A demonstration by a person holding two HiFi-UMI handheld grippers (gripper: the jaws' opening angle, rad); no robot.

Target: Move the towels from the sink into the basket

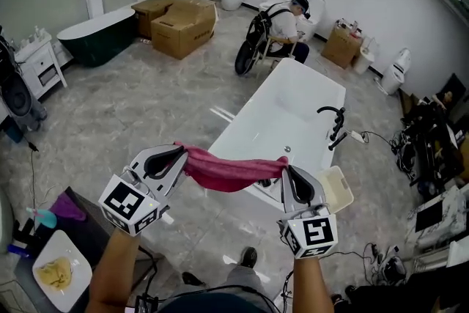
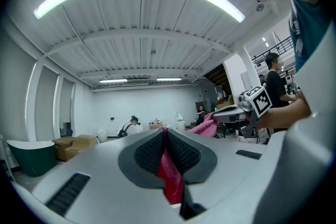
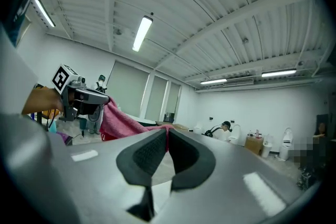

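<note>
- Holding one towel [image 1: 231, 174] stretched between both claws. The left claw [image 1: 178, 155] is clamped on one end and the right claw [image 1: 287, 171] on the other. Each gripper view shows fabric pinched between ribbed dark pads.
- Towel is red-pink, soft and nubby. It sags in a shallow curve in mid-air, clear of the floor [image 1: 146, 110], in front of the near end of the white tub [image 1: 293, 102].
- Tub is glossy, long and rectangular with a rounded rim. A dark tap [image 1: 333, 121] sits on its right edge.
- Floor is shiny grey marbled tile. We see wide open room left of the tub, out to the cardboard boxes [image 1: 183, 26] and a dark green tub [image 1: 99, 37] by the far wall.
- Right side is tighter. A cream container [image 1: 338, 188] sits just beside the right claw, with cables and gear along the frame edge.
- Bottom left there is a dark desk [image 1: 95, 231] carrying a white plate [image 1: 62, 271], both cut off by the frame.
- The towel hides the tub's near rim. The cream container is partly behind the right claw, so we can't tell what it is.
- A person [image 1: 286, 22] sits at the tub's far end.
</note>
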